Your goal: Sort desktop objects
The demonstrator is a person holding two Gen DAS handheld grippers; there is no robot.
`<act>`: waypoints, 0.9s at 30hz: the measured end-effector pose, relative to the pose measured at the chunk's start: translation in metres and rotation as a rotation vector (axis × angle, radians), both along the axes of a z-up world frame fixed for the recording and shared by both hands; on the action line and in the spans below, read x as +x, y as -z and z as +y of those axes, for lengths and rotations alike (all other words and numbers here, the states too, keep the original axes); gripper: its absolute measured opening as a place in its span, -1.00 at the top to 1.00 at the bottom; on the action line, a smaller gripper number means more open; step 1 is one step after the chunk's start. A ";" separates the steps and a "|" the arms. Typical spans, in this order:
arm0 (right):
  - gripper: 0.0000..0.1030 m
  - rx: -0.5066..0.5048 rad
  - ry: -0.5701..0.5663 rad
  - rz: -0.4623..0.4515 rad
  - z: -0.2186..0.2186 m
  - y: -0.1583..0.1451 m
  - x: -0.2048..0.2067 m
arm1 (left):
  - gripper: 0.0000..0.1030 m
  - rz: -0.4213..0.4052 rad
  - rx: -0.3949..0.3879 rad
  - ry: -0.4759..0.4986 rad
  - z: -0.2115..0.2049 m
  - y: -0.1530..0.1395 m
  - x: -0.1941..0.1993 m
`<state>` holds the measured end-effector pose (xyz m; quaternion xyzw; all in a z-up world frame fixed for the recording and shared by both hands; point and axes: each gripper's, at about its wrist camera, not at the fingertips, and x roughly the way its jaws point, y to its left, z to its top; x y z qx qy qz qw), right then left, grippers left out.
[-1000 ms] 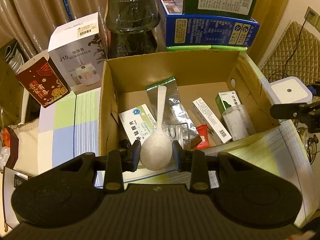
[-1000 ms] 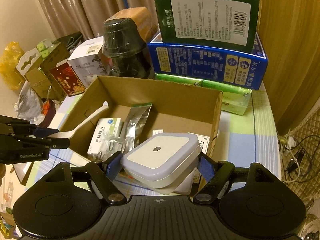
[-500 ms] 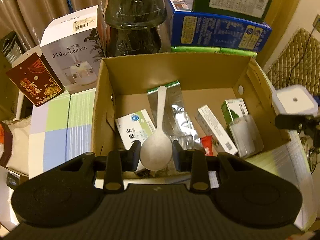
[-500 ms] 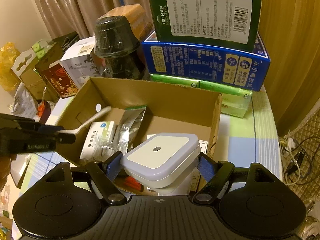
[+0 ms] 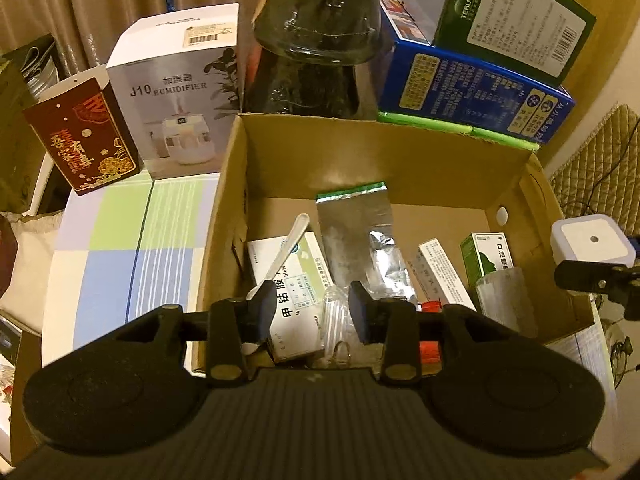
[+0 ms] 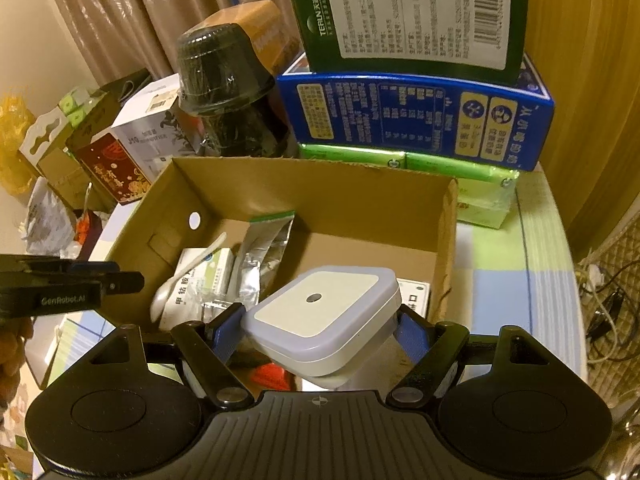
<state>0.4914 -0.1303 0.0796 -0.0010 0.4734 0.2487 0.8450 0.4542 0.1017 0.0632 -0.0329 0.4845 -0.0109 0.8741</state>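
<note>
Though tilted, spoon (image 5: 280, 258) handle box-ward

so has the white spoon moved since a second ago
Yes. The white spoon has left the opening left claw and lies tilted on the medicine box inside the cardboard box.

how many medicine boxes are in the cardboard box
3: a white and green medicine box under the spoon at left, a narrow white one right of the foil pouch, a green one far right. More may be hidden.
</note>
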 end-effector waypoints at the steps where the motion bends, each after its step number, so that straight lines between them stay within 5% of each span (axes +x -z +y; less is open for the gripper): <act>1: -0.48 0.015 0.005 0.001 0.001 0.002 0.002 | 0.31 -0.002 -0.001 0.001 0.000 0.000 -0.001; 3: -0.50 0.073 0.021 0.006 0.000 0.004 0.006 | 0.25 -0.007 -0.007 0.003 0.001 0.000 -0.003; 6: -0.82 0.142 0.080 -0.015 -0.008 0.002 0.008 | -0.01 -0.018 -0.018 0.001 0.001 0.001 -0.006; 8: -0.83 0.142 0.079 -0.044 -0.012 -0.002 0.005 | -0.32 -0.034 -0.029 -0.003 0.001 0.000 -0.009; 14: -0.89 0.094 0.099 -0.089 -0.029 -0.009 -0.016 | -0.77 -0.093 -0.045 -0.019 0.002 -0.005 -0.029; 19: -0.96 0.072 0.101 -0.090 -0.043 -0.006 -0.048 | -0.97 -0.130 -0.044 -0.038 -0.004 -0.008 -0.056; 27: -0.96 0.108 0.110 -0.073 -0.060 -0.013 -0.114 | -0.97 -0.192 -0.002 -0.083 -0.022 -0.025 -0.117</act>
